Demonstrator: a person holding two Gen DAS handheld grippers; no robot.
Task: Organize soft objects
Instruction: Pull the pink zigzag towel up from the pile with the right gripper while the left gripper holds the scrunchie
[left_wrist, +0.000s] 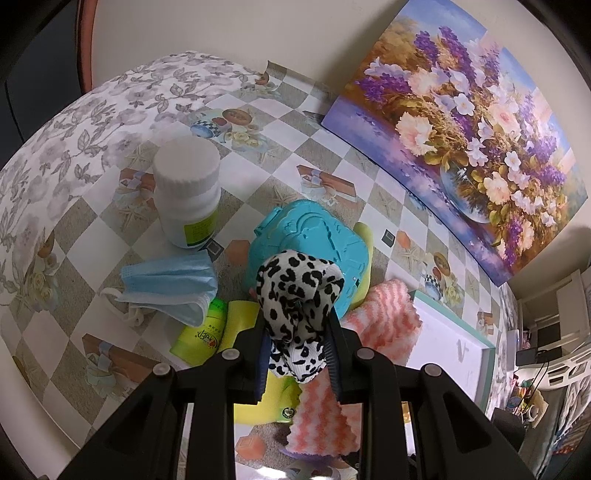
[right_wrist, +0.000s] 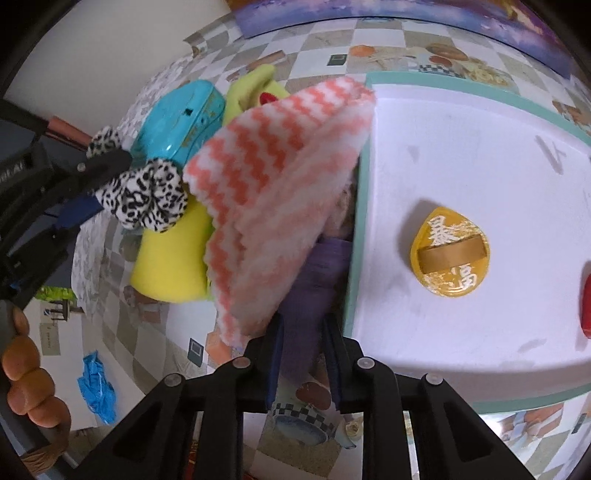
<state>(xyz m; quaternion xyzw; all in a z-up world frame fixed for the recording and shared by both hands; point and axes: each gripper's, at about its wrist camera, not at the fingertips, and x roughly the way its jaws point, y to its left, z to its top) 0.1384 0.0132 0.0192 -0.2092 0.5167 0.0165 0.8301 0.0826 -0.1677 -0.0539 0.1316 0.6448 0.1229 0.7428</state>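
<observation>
Checkered tablecloth (left_wrist: 332, 155) | flower painting (left_wrist: 476, 140) far right on wall | left gripper (left_wrist: 297, 347) pinching leopard scrunchie (left_wrist: 295, 291) | right gripper (right_wrist: 304, 354) pinching purple cloth (right_wrist: 317, 280)

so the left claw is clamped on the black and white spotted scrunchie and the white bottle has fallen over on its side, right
Not quite. The left claw does clamp the black and white spotted scrunchie, but the white bottle stands upright on the checked tablecloth, cap on top, beside the blue face mask. The left wrist view shows it.
</observation>
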